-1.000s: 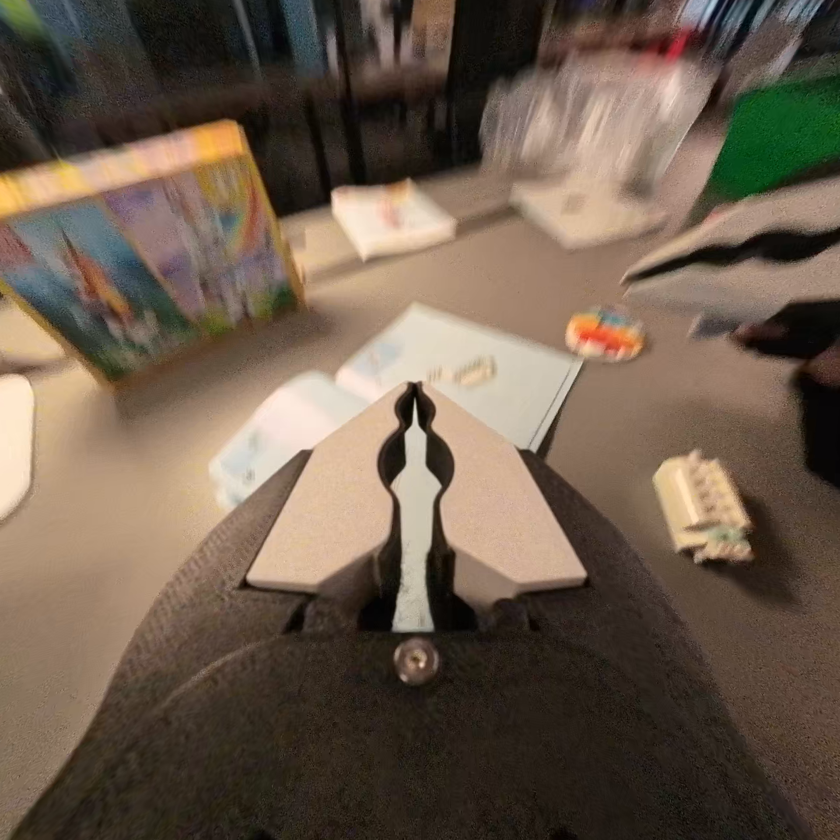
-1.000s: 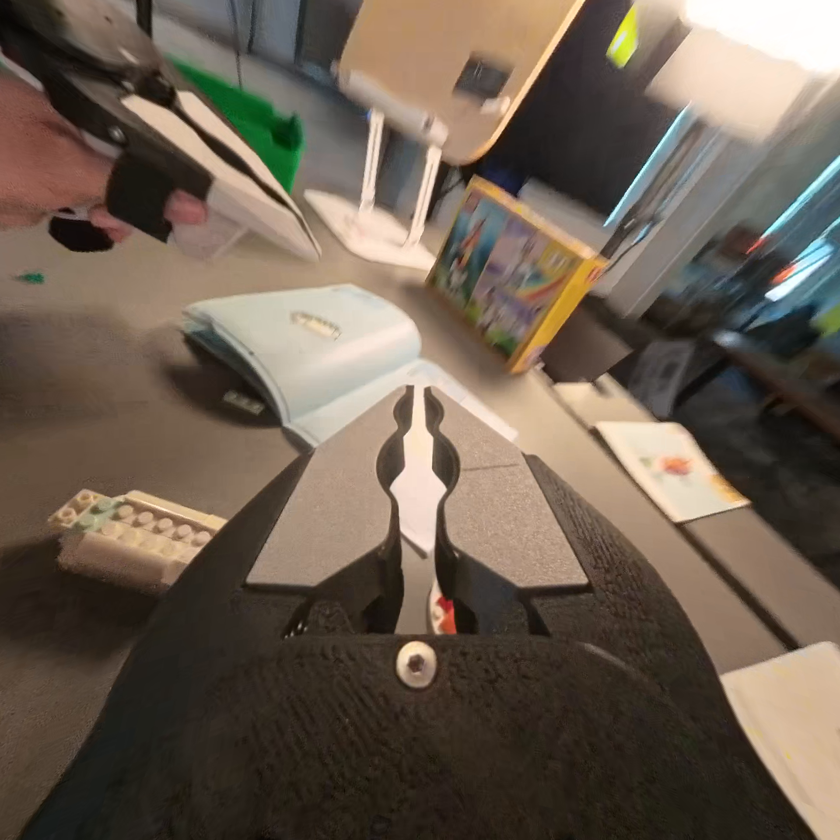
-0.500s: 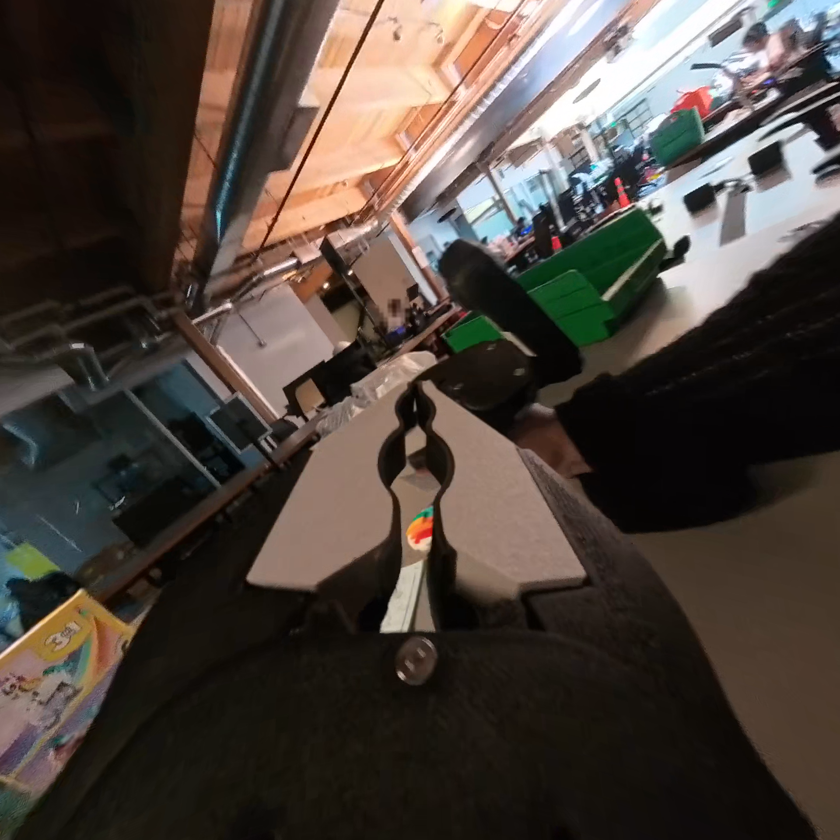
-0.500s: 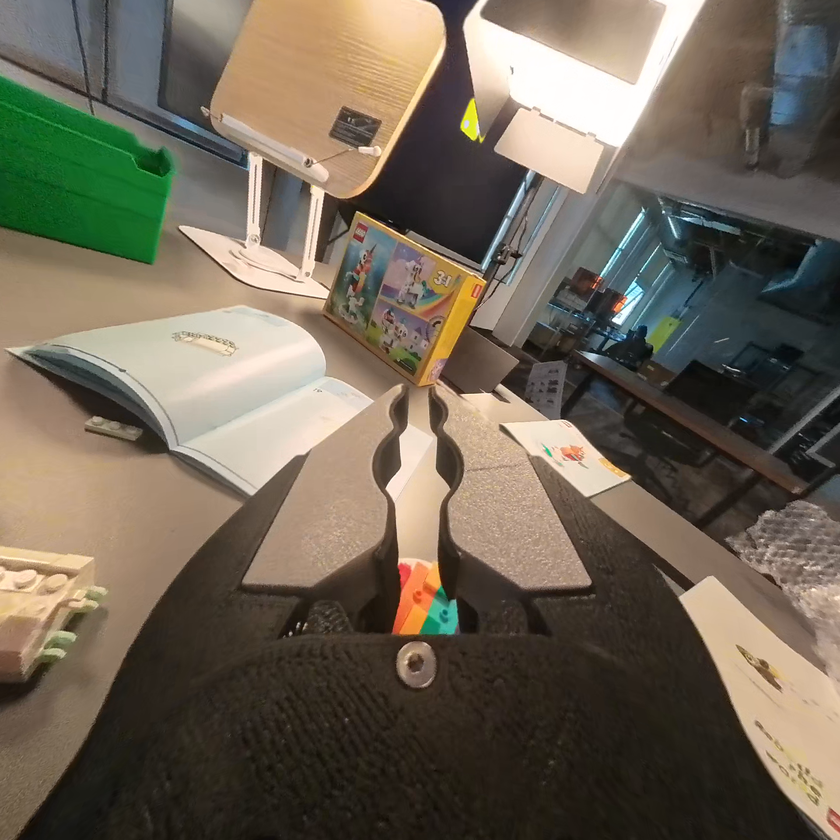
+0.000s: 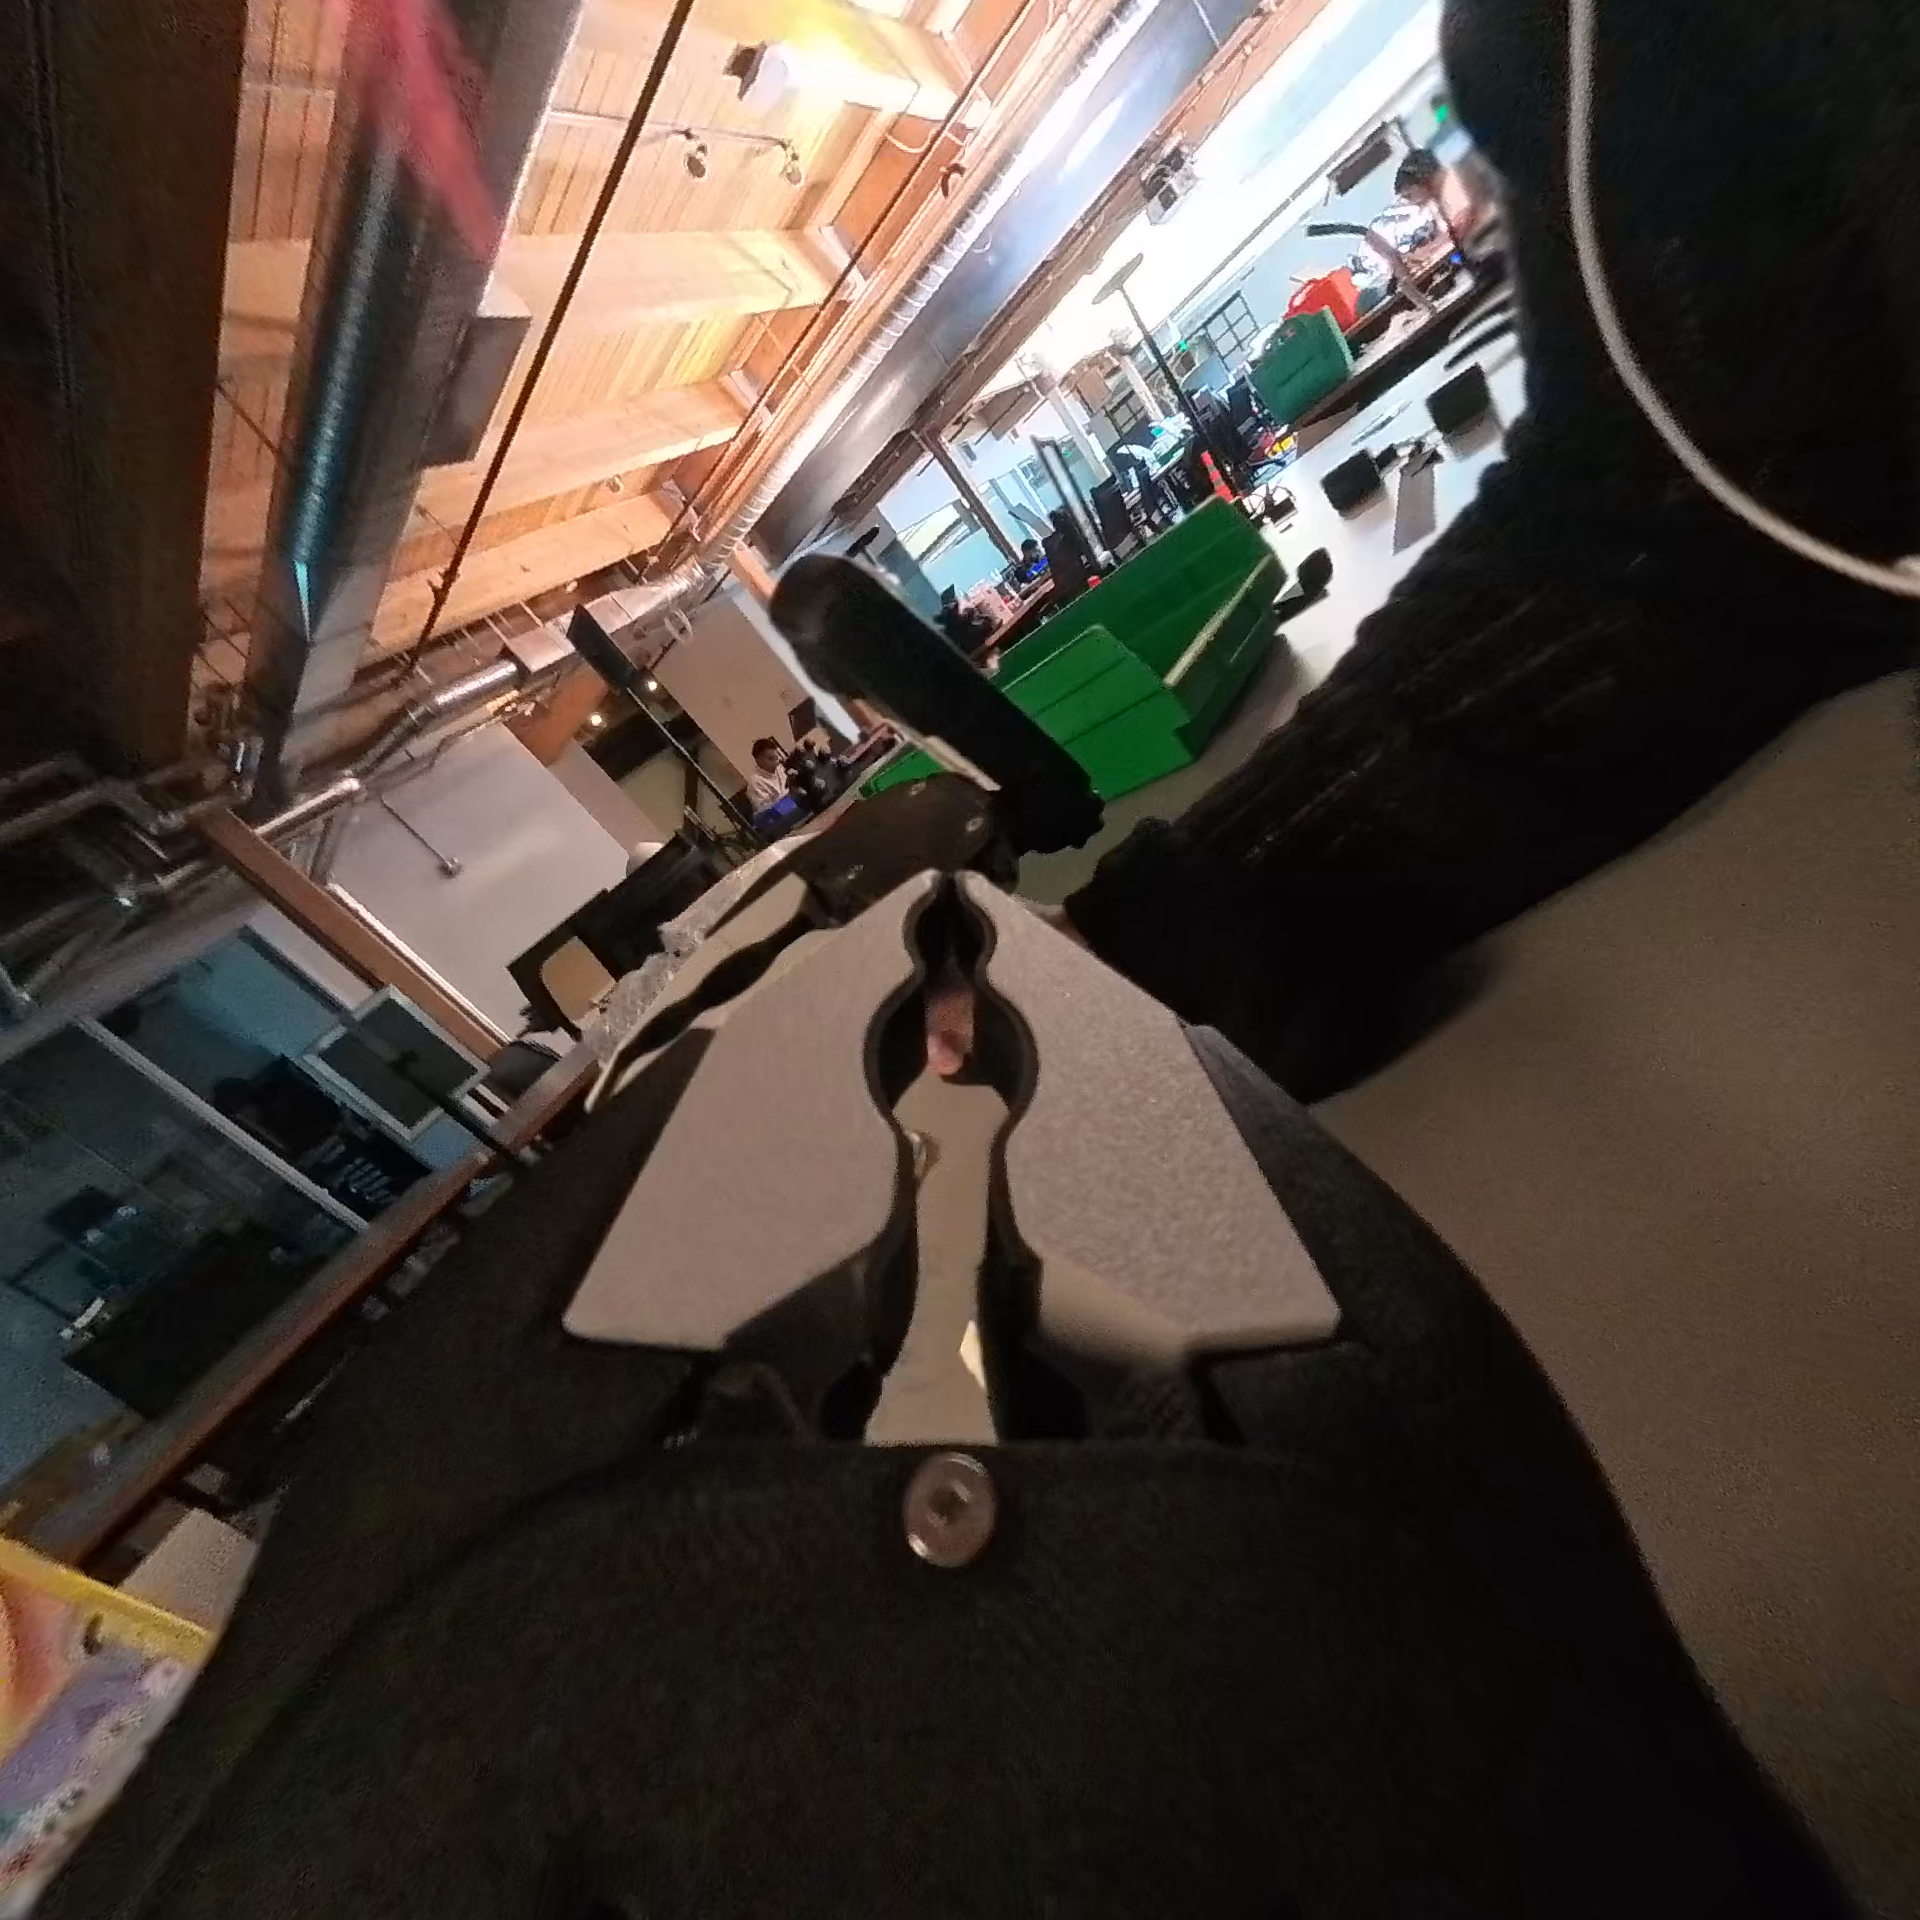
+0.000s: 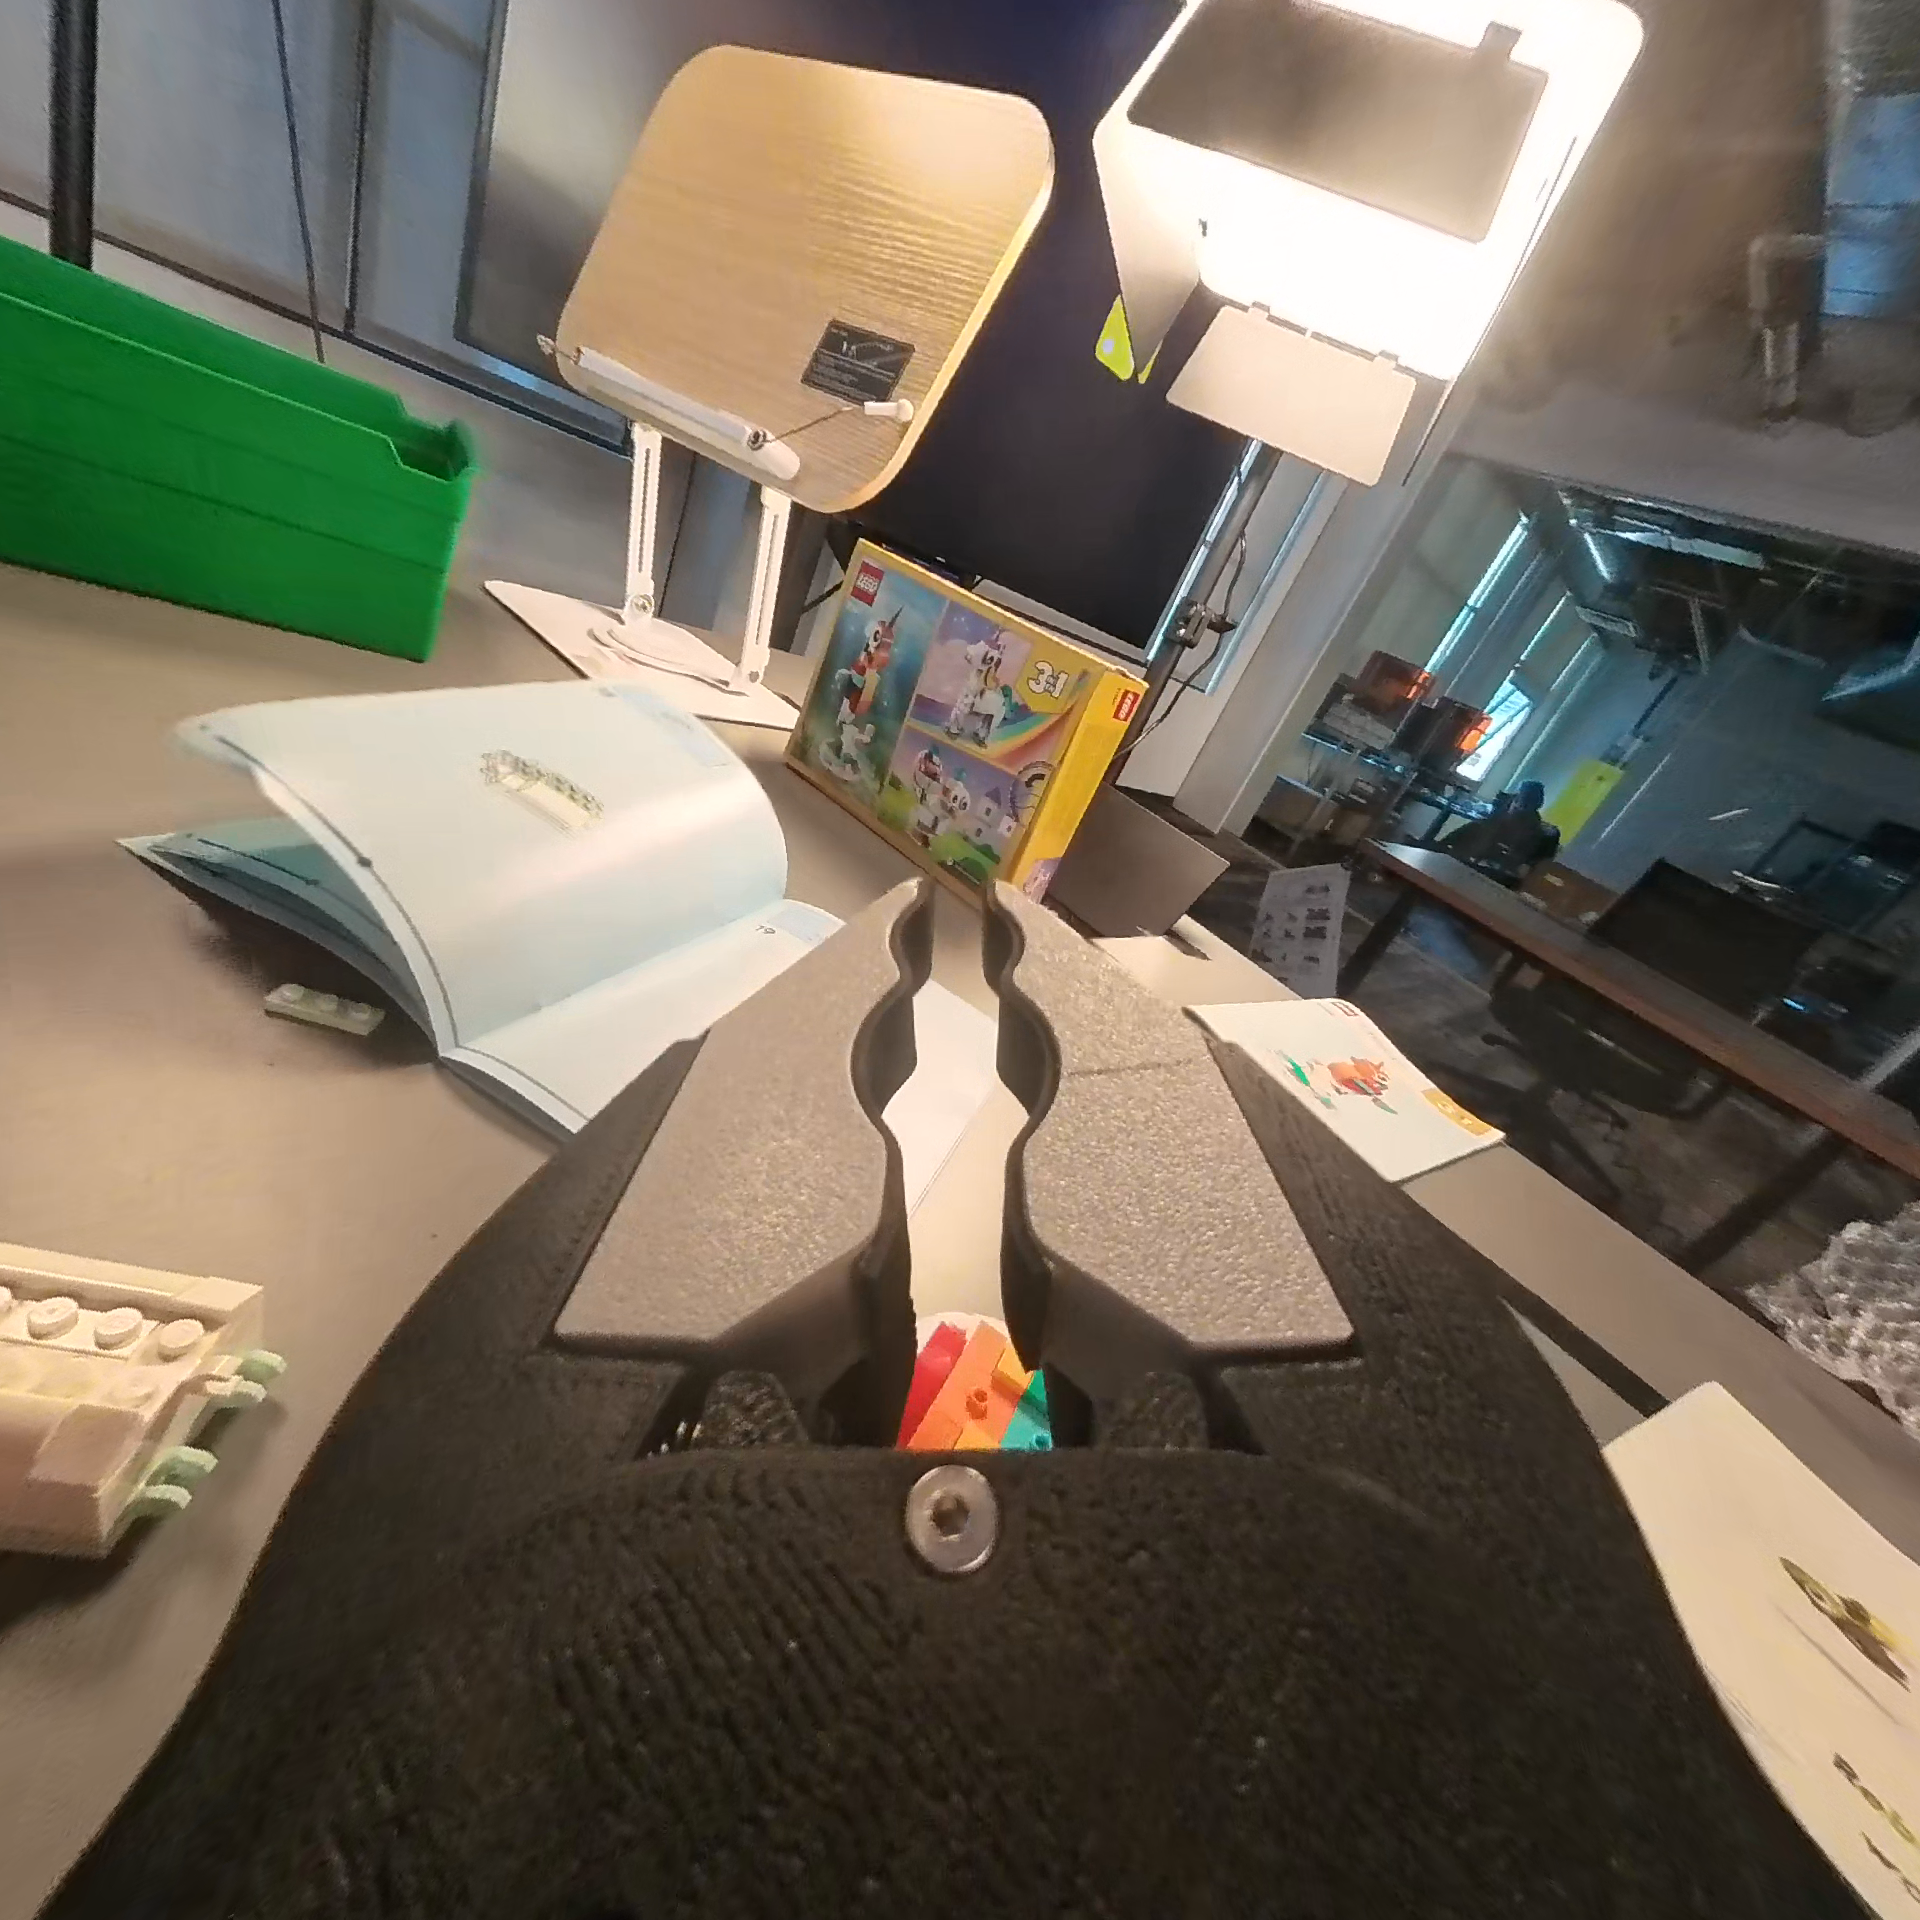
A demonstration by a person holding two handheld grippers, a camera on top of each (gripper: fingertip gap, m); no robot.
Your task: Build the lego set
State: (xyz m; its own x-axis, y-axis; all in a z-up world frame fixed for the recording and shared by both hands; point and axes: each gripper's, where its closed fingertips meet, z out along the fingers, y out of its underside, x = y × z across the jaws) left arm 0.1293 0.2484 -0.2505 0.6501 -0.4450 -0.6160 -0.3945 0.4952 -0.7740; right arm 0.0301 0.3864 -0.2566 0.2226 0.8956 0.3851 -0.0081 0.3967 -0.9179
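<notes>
Lego build of cream-white bricks with pale green pegs (image 6: 114,1382): lay flat on the grey counter (image 6: 208,1143), left of the right gripper (image 6: 956,894) and apart from it. Right fingers: stood slightly apart, clamped on nothing, with a small rainbow-striped lego piece (image 6: 977,1392) showing through the gap at their base. Toward the counter's far edge: open pale blue instruction booklet (image 6: 499,831), with a thin pale green lego plate (image 6: 322,1008) just beside its left page. Beyond it: yellow cardboard lego box (image 6: 966,748) standing upright, wooden book stand on white legs (image 6: 800,270), stacked green plastic bins (image 6: 208,468). Left gripper (image 5: 948,883): pointed up toward the timber ceiling, fingers closed together at the tips, holding nothing. Dark knitted sleeve (image 5: 1455,779) just beyond.
</notes>
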